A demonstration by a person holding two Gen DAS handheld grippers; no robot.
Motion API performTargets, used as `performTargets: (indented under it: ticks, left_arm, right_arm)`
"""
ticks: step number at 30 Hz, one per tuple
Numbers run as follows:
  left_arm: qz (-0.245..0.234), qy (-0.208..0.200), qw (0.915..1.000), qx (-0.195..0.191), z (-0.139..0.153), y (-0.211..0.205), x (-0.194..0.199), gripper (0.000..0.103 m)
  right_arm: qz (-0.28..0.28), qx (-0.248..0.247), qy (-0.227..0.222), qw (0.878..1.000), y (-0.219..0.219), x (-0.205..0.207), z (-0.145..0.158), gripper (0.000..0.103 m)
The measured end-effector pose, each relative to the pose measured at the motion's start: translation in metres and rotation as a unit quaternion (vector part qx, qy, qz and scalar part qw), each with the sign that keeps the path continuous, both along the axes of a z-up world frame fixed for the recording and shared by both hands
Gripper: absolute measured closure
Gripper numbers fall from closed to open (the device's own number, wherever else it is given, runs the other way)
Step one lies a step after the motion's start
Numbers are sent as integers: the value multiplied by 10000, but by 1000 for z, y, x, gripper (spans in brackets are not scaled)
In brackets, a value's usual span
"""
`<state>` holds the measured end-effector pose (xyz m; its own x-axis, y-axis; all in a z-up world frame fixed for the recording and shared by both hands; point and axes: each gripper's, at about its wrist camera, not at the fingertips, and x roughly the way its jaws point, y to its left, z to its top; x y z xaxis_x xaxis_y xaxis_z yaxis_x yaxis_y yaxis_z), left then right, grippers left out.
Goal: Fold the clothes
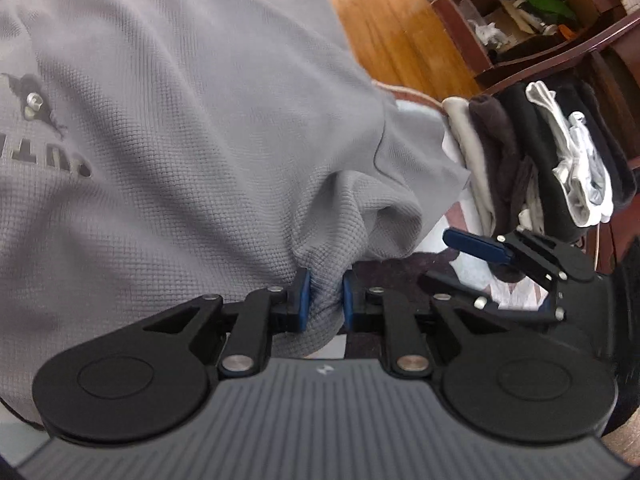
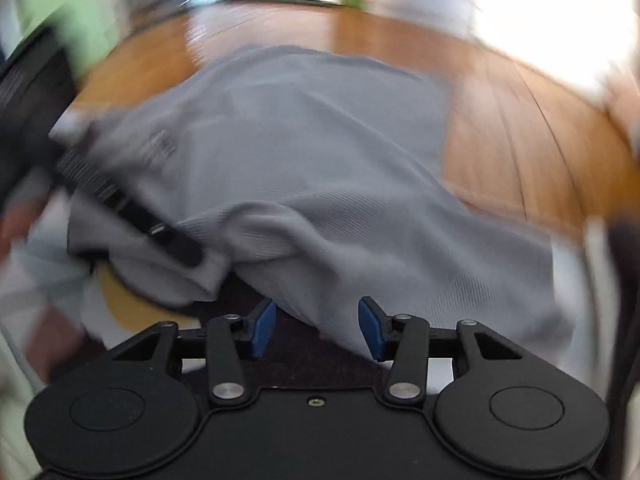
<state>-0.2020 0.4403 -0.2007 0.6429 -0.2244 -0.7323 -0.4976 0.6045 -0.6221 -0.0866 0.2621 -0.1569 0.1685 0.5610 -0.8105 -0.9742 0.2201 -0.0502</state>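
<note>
A grey waffle-knit shirt with a dark print on its left part fills most of the left wrist view. My left gripper is shut on a bunched fold of it, blue pads pressing from both sides. My right gripper shows at the right, off the shirt's corner. The right wrist view is blurred. There the shirt lies spread ahead, and my right gripper stands open. The shirt's near edge reaches in between its pads, which do not press on it. The left gripper grips the shirt at the left.
A stack of folded clothes in beige, brown, black and white stands to the right of the shirt. Behind it is a dark wooden shelf unit with clutter. Wood floor lies beyond. A dark patterned cover lies under the shirt.
</note>
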Motion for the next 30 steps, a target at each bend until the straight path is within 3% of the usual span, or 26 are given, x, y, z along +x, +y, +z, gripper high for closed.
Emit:
performTargets:
  ticks: [5, 7, 8, 9, 11, 13, 14, 17, 21, 22, 26, 29, 30]
  left_arm:
    - [139, -302, 9994, 3, 9, 7, -14, 87]
    - [248, -273, 9992, 150, 13, 10, -22, 87]
    - [291, -213, 9989, 292, 16, 11, -26, 87]
    - [327, -44, 9980, 532, 17, 10, -27, 87]
    - [351, 446, 9912, 1197, 20, 6, -27, 87]
    - [222, 998, 9734, 2053, 21, -4, -21, 88]
    - [167, 1096, 9694, 2190, 21, -6, -20, 88]
    - [124, 796, 9753, 2057, 28, -8, -24, 88]
    - [-231, 280, 9723, 2307, 45, -26, -20, 82]
    - [-344, 191, 9719, 2321, 47, -32, -15, 80]
    - [-874, 71, 9632, 2541, 41, -56, 5, 54]
    - [-1225, 155, 9585, 2569, 25, -68, 21, 54]
    - [-1327, 190, 9580, 2534, 18, -70, 26, 52]
  right_arm:
    - [679, -517, -746, 9936, 36, -28, -25, 52]
    - [791, -739, -1025, 9888, 49, -31, -35, 61]
    - [858, -800, -1187, 9860, 55, -32, -38, 69]
    - [915, -850, -1304, 9836, 59, -33, -39, 95]
    - [913, -822, -1137, 9859, 60, -26, -31, 99]
    - [755, -593, -1081, 9895, 47, -27, -6, 99]
    - [748, -527, -972, 9910, 36, -29, 3, 99]
    - [823, -586, -600, 9931, 6, -36, 14, 99]
    - [804, -1426, -382, 9858, -8, -35, -28, 103]
    - [615, -1439, -138, 9876, -12, -30, -28, 103]
    - [126, -965, 469, 9941, -33, -6, -11, 102]
    - [-771, -592, 697, 9928, -44, 30, 0, 79]
    - [-1175, -415, 1047, 9867, -51, 48, 1, 62]
